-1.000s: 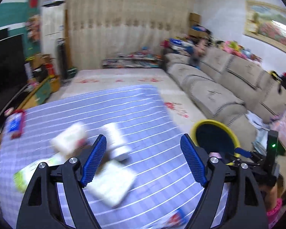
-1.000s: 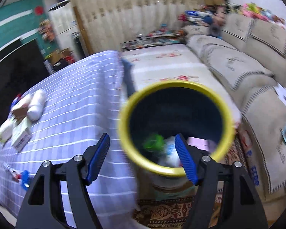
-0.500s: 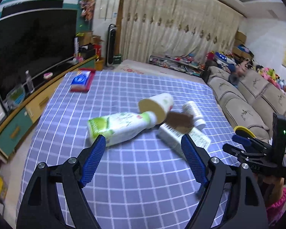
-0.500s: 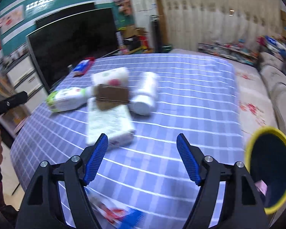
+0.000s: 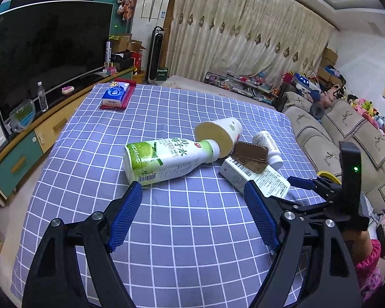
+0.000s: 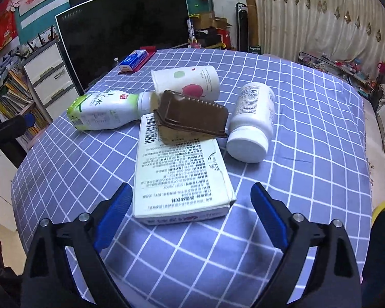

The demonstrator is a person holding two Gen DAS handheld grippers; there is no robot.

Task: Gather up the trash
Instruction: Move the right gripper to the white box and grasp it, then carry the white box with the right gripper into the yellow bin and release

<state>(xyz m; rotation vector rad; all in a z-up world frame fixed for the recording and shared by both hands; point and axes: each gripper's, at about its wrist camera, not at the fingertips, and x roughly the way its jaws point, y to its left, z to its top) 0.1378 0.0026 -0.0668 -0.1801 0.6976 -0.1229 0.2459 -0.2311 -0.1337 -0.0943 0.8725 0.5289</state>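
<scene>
Both grippers have swung away from the yellow-rimmed bin (image 6: 383,209) and closed in on the trash pile over the past second, the heap now filling each view. At its centre, a white carton (image 6: 179,172) lies flat on the checked tablecloth (image 6: 308,118), a brown plastic tray (image 6: 192,116) tipped over its far end. Beside them lie a green-and-white drink bottle (image 5: 166,160) on its side, a paper cup (image 5: 218,134) toppled with its mouth toward the bottle's neck, and a white pill jar (image 6: 254,120) on its side, just beside the carton. The right gripper (image 6: 190,213) hangs low before the carton's near end, jaws spread wide and empty, apparently lined up to straddle the box. The left gripper (image 5: 192,215) hovers just short of the bottle's base, its jaws likewise spread and holding nothing, seemingly squared to the bottle. Only the bin's rim peeks in at the right edge of the right-wrist view, off the table's corner, within reach for a drop. A blue tissue pack (image 5: 115,93) on a red holder sits at the table's far corner, well apart from the litter and likely not part of the haul.
</scene>
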